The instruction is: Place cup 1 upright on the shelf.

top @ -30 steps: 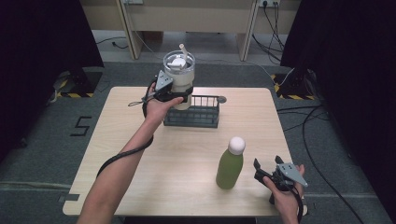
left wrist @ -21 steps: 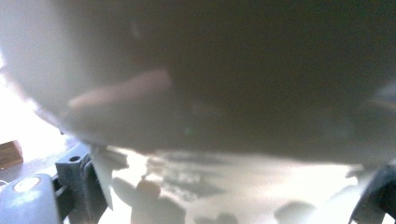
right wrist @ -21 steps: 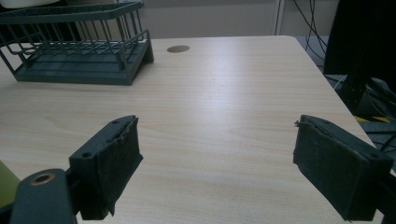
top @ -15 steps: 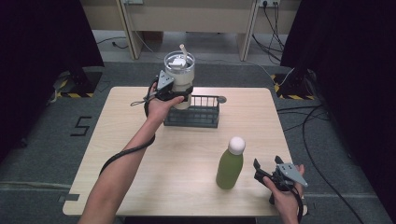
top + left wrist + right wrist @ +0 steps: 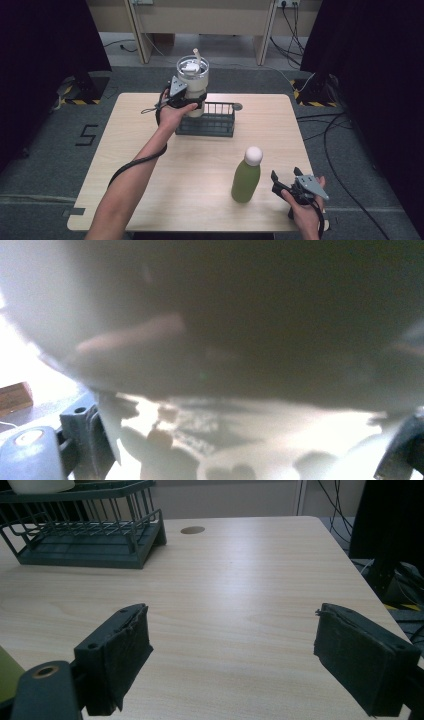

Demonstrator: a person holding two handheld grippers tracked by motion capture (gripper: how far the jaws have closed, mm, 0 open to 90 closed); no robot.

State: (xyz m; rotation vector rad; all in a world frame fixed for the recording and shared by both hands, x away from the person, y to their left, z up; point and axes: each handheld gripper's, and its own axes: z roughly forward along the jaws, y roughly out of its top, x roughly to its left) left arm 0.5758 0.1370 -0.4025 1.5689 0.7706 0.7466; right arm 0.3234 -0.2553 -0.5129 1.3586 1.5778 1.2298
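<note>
The cream plastic tumbler with a clear lid and straw (image 5: 192, 82) stands upright, raised over the left end of the dark wire basket (image 5: 212, 122) at the table's far side.

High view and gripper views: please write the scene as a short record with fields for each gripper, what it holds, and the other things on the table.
left gripper: shut on tumbler, held over the rack
tumbler: cream, clear lid, straw, upright
rack: dark wire, at the table's far side
right gripper: open, holds nothing, near the table's front right corner
right fingers: apart, bare table between them
bottle: green, white cap, upright, left of right gripper, not touched
table: light wood
</note>
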